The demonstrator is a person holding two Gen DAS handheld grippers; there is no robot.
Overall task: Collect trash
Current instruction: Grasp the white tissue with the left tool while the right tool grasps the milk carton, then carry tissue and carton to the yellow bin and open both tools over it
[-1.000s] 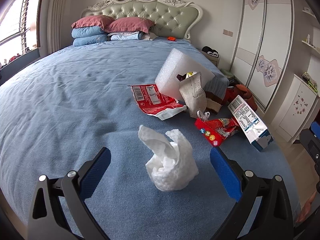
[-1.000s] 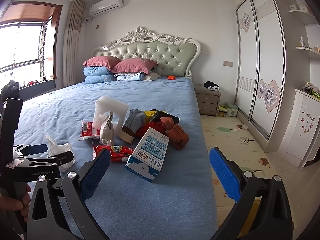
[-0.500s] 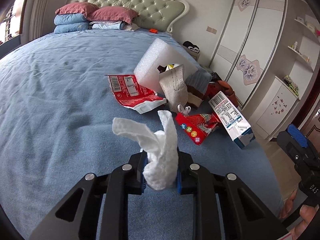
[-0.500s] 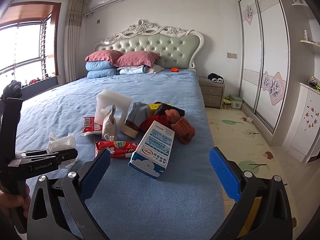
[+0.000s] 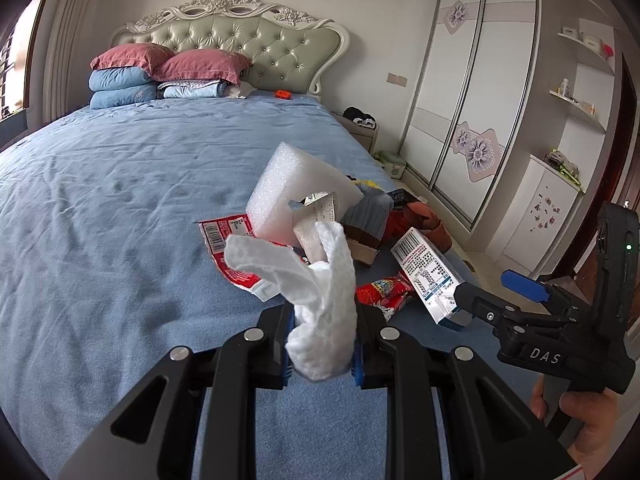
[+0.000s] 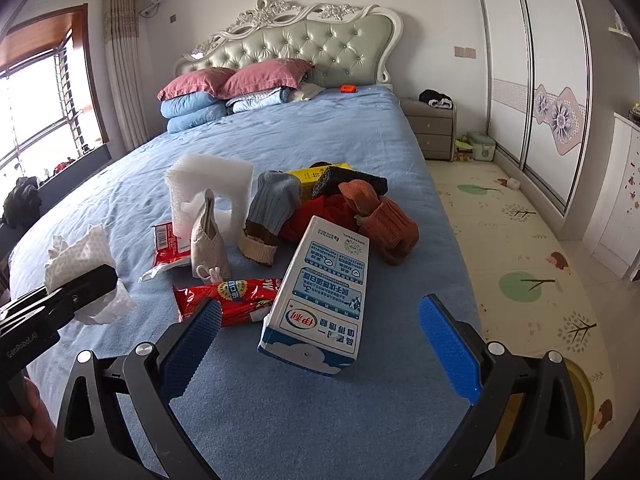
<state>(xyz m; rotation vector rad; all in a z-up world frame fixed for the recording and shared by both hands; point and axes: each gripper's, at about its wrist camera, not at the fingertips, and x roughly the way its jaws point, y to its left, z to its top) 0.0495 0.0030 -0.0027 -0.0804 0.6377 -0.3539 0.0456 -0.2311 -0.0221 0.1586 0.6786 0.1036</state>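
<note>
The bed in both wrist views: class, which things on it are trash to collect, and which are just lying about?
Trash to collect:
- crumpled tissue, gripped by the left gripper
- milk carton
- red snack wrapper
- torn red packet
- white foam block

Just lying about:
- socks
- pillows
- bed

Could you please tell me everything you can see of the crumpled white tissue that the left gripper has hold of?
The tissue is white, soft embossed paper, crumpled into a wad with two loose flaps sticking up. The left gripper has its jaws shut on the wad's lower part, blue pads pressing both sides. In the right wrist view it appears lifted off the blue bed sheet, touching nothing but the pads.
</note>
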